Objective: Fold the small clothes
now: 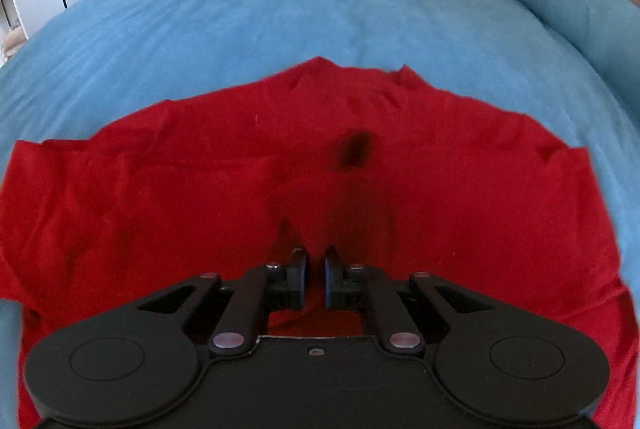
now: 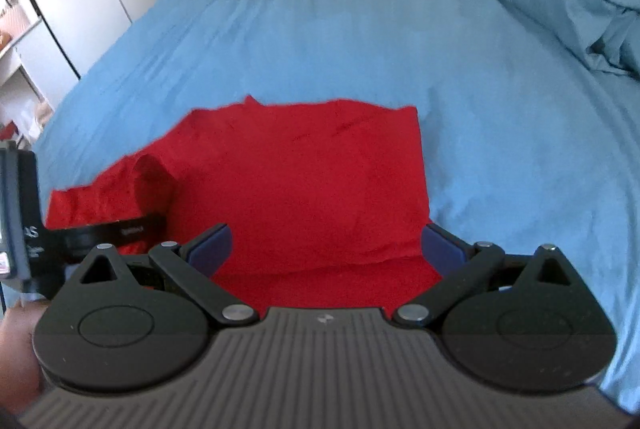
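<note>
Presently: red shirt spread on blue bed, mid-fold. Left gripper nearly closed, apparently empty; right gripper spread wide above shirt. Next likely: pinch an edge.

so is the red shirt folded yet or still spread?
Partly folded: the red shirt shows a straight doubled right edge, its left sleeve still sticking out on the blue bedcover.
</note>
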`<state>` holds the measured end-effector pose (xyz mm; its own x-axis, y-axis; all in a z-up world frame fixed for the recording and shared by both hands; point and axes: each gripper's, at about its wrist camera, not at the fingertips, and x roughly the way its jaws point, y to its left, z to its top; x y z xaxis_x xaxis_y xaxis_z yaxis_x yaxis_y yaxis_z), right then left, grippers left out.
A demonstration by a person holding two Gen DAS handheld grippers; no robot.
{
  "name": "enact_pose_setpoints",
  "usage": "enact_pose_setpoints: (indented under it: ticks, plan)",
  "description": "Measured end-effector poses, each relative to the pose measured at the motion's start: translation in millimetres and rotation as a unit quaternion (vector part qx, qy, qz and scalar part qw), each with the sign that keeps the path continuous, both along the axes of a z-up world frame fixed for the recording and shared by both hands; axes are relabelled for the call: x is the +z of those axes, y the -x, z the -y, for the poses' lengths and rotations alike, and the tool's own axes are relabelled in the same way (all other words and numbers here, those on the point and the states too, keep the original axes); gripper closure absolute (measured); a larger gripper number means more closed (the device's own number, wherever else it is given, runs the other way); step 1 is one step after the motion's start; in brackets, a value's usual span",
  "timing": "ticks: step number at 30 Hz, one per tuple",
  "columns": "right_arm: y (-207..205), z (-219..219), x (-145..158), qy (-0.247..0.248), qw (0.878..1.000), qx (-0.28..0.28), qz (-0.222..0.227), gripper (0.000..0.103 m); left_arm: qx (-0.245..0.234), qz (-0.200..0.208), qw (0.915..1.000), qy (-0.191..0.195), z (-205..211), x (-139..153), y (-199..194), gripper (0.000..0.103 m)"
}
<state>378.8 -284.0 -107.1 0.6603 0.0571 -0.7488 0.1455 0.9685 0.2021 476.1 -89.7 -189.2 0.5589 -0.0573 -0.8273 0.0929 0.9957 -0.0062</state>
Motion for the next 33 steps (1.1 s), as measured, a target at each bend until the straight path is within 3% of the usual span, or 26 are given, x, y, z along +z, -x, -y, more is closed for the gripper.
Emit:
enact_pose_setpoints:
  ticks: [2,3,4,6,7,14,20,22,23,25,26,28,31,33]
  plan:
    - [-4,0,-6,0.000,1.000,0.009,-0.004,0.000,-0.009,0.001,1.0000,0.004,-1,-2,-3,0.084]
    - [-6,0,-8,-0.001,1.000,0.015,-0.004,0.000,-0.015,0.000,0.9998,0.013,-3,-1,0,0.065]
    - [-9,-2,-8,0.000,1.000,0.018,-0.005,0.000,-0.019,-0.004,0.9995,0.023,-6,2,-1,0.039]
    - [-12,-4,-8,-0.002,1.000,0.023,-0.006,0.000,-0.013,0.004,0.9996,0.023,-14,12,1,0.018]
    - [-15,-6,-7,-0.005,1.000,0.024,-0.007,0.000,-0.011,0.011,0.9997,0.021,-21,18,4,0.014]
    - [-31,-28,7,-0.033,0.998,0.043,-0.017,0.000,0.040,0.032,0.9987,-0.006,-87,59,25,0.011]
    - [-57,-81,7,-0.059,0.996,0.061,-0.041,0.000,0.100,0.039,0.9941,-0.011,-156,67,21,0.009]
    - [-69,-107,0,-0.019,0.998,0.032,-0.047,0.000,0.111,0.036,0.9930,-0.017,-169,67,16,0.009]
    - [-75,-117,-6,-0.007,0.998,0.019,-0.053,0.005,0.115,0.036,0.9926,-0.015,-176,67,15,0.009]
    - [-86,-128,-21,-0.030,0.997,-0.003,-0.068,0.020,0.119,0.038,0.9922,-0.007,-185,69,16,0.009]
    - [-90,-132,-28,-0.048,0.996,-0.015,-0.078,0.022,0.121,0.038,0.9919,-0.004,-190,70,16,0.009]
    - [-94,-142,-40,-0.064,0.994,-0.040,-0.082,0.022,0.118,0.037,0.9923,0.000,-198,73,20,0.009]
    - [-94,-158,-48,-0.036,0.995,-0.061,-0.069,0.023,0.112,0.030,0.9933,-0.002,-204,68,19,0.009]
    - [-94,-162,-51,-0.046,0.995,-0.068,-0.055,0.024,0.107,0.023,0.9940,0.000,-206,66,20,0.009]
